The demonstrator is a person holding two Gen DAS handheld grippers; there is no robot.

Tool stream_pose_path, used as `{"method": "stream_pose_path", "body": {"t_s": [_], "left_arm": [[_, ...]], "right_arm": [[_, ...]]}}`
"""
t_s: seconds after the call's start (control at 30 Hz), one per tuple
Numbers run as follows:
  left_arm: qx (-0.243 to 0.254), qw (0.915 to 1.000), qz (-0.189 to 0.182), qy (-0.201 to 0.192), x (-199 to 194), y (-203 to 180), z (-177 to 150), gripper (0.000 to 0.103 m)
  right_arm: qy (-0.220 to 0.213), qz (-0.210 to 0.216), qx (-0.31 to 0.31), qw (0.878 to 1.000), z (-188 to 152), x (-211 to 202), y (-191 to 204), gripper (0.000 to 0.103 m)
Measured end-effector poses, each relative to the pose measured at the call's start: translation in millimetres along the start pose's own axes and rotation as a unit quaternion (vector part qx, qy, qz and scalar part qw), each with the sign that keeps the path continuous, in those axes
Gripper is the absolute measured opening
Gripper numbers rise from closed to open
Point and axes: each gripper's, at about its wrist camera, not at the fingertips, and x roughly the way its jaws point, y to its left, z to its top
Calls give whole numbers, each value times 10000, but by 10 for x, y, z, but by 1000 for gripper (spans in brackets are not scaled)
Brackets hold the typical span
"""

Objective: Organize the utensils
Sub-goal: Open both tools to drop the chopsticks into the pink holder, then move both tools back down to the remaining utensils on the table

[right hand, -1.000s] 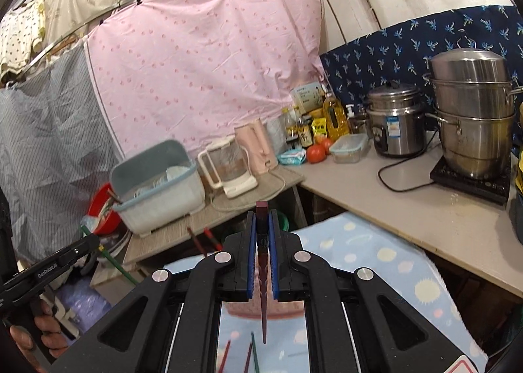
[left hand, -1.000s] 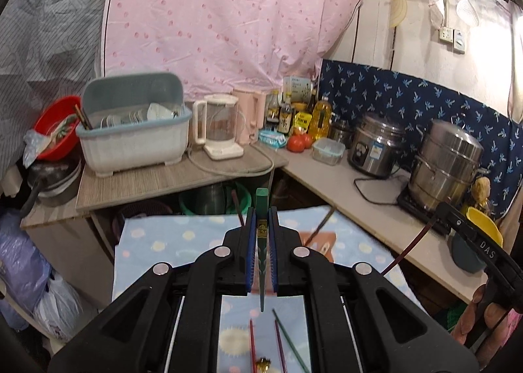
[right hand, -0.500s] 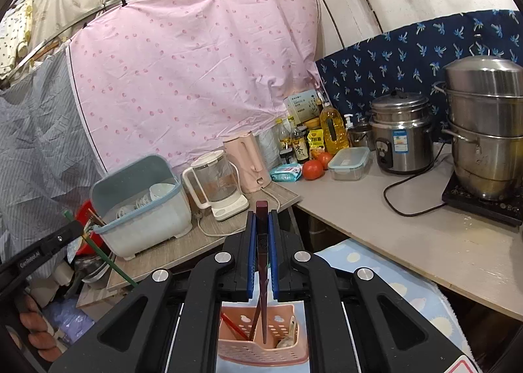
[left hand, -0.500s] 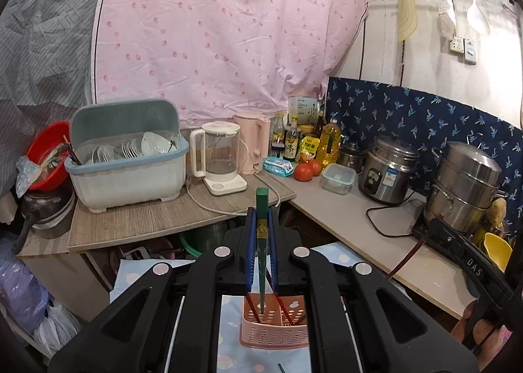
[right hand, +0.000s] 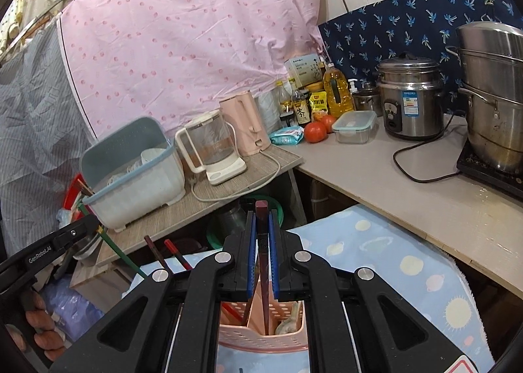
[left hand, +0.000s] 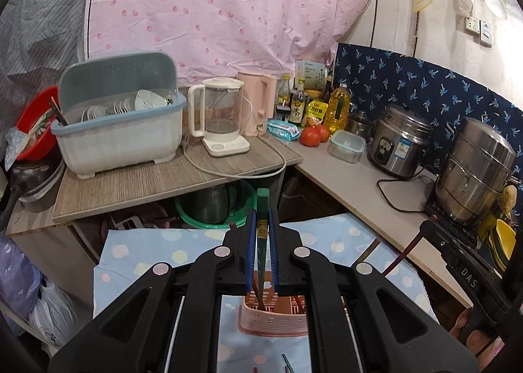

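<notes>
Cluttered kitchen corner, dotted blue cloth (left hand: 330,242) — left gripper (left hand: 262,252) clamps a green chopstick (left hand: 261,209), right gripper (right hand: 262,252) a dark red chopstick (right hand: 261,219), tips entering the pink basket (right hand: 261,340) — light, stiff, slippery sticks, best pinched mid-shaft.

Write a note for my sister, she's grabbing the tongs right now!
Left tongs: shut on a green chopstick, tip down over the pink basket.
Right tongs: shut on a dark red chopstick, tip inside the same basket.
Done: some chopsticks and a spoon stand in the basket.
Left: let both go, then fetch the loose chopsticks from the blue cloth.
</notes>
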Motion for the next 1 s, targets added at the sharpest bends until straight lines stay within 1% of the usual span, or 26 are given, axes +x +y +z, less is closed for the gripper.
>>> {"method": "stream_pose_path", "body": {"t_s": [0.03, 0.1, 0.13, 0.3, 0.5, 0.7, 1.0], "left_arm": [[-12, 10000, 33, 3, 8, 6, -16, 10], [-57, 9999, 112, 18, 13, 31, -50, 32], [-69, 9999, 101, 19, 6, 43, -63, 34], [-71, 9999, 110, 90, -34, 49, -146, 35], [-33, 9998, 73, 158, -159, 8, -272, 35], [-21, 9995, 16, 311, -318, -22, -443, 35], [11, 9984, -87, 553, -549, -99, -811, 35]], "right_arm": [[-32, -40, -7, 10000, -8, -4, 5, 12], [-88, -152, -9, 9998, -25, -36, 6, 32], [-114, -158, 11, 9998, -28, -56, -2, 34], [-114, -118, 26, 9999, -63, -164, 1, 35], [-42, -80, -36, 10000, -210, -330, 49, 36], [111, -25, -29, 9999, -437, -515, 78, 37], [326, 35, -57, 9994, -800, -787, 127, 37]]}}
